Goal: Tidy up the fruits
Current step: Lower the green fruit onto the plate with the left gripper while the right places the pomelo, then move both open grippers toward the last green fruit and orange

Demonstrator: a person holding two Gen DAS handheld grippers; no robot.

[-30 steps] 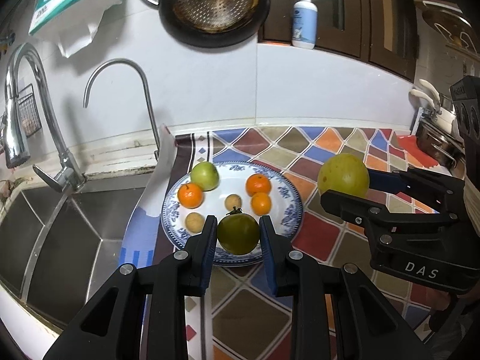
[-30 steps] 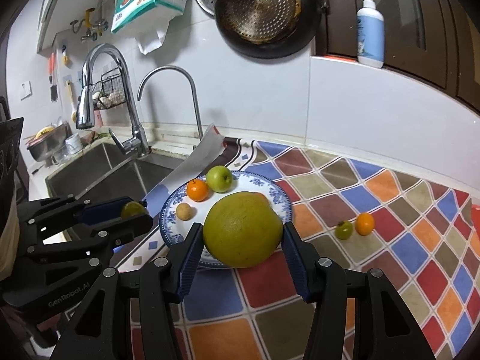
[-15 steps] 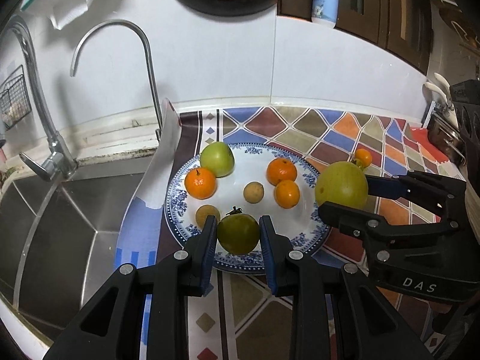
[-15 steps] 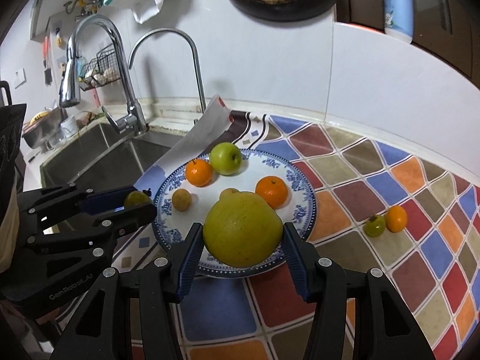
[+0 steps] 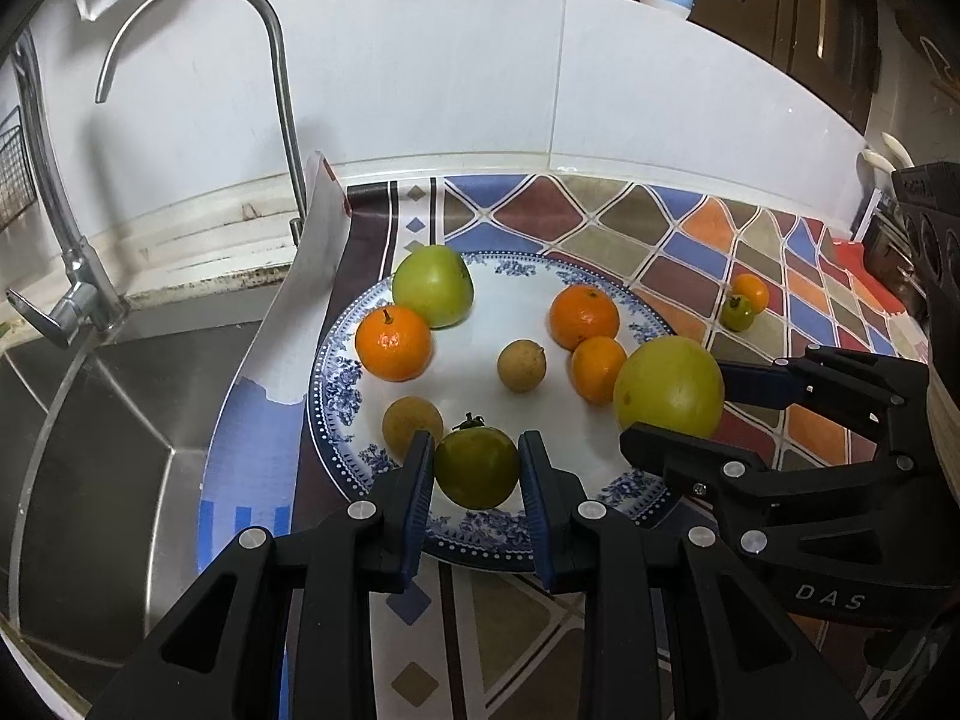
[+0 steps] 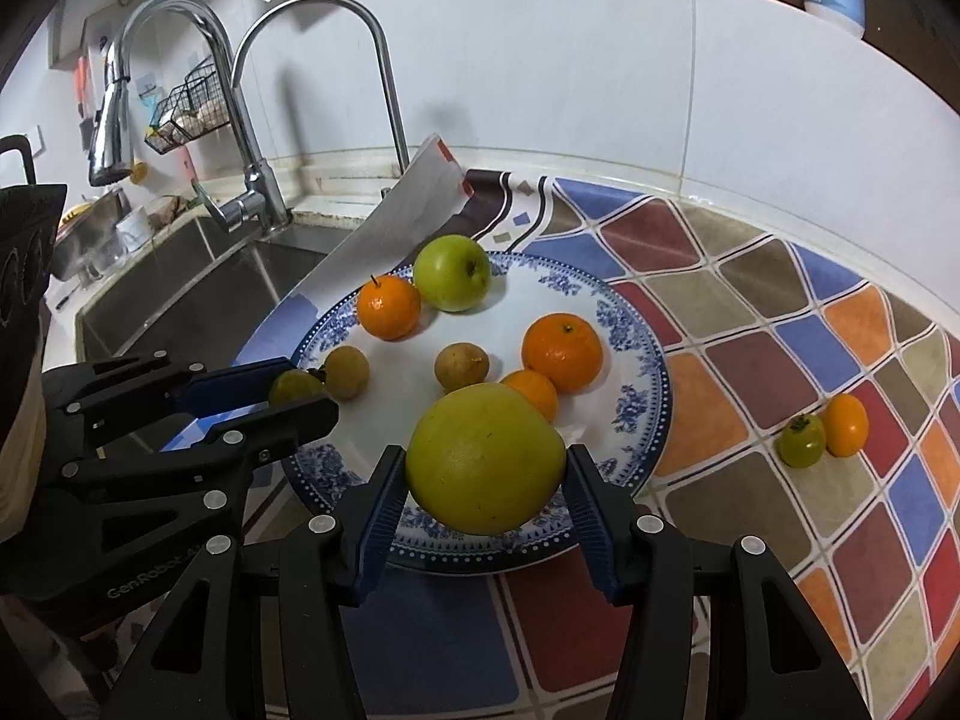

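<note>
A blue-patterned white plate (image 5: 354, 396) (image 6: 630, 324) on the counter bears a green apple (image 5: 433, 285) (image 6: 452, 273), three oranges and two small brown fruits. My left gripper (image 5: 477, 468) (image 6: 300, 387) is shut on a small dark green fruit (image 5: 477, 467) (image 6: 291, 387) just over the plate's near rim. My right gripper (image 6: 486, 474) (image 5: 672, 405) is shut on a large yellow-green fruit (image 6: 486, 459) (image 5: 669, 387) above the plate's right edge. A small green fruit (image 6: 801, 441) (image 5: 738, 312) and a small orange (image 6: 846, 424) (image 5: 750, 291) lie on the counter to the right.
The plate rests on a colourful diamond-patterned mat (image 5: 660, 222) (image 6: 780, 312). A steel sink (image 5: 90, 450) (image 6: 180, 276) with two taps (image 5: 276, 60) (image 6: 240, 120) lies left. A white sheet (image 5: 318, 252) curls up at the sink's edge. A white tiled wall (image 6: 600, 60) closes the back.
Both grippers have come down and forward towards the plate with their fruits still held. The plate and its fruit now look larger and nearer.
</note>
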